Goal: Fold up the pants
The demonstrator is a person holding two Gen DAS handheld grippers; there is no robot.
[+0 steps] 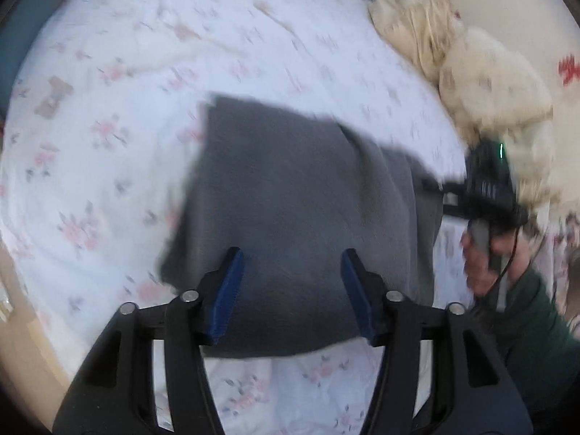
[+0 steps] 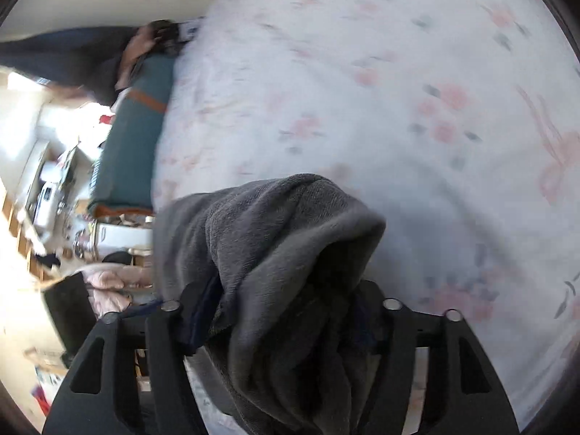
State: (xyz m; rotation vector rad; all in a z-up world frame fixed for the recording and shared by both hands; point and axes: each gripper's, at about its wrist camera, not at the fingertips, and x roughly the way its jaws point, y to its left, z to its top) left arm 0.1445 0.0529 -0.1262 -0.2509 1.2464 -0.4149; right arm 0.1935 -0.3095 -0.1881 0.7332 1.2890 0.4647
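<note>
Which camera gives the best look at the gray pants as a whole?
The left wrist view: the gray pants lie spread on the floral bedspread, with the open left gripper above them. The right wrist view shows only a bunched part draped over the right gripper.

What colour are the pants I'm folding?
Dark grey, plain, no pattern. The pants show best in the left wrist view, spread on the floral bedsheet.

Gaping left gripper (image 1: 290, 257) over grey pants (image 1: 290, 188)
</note>
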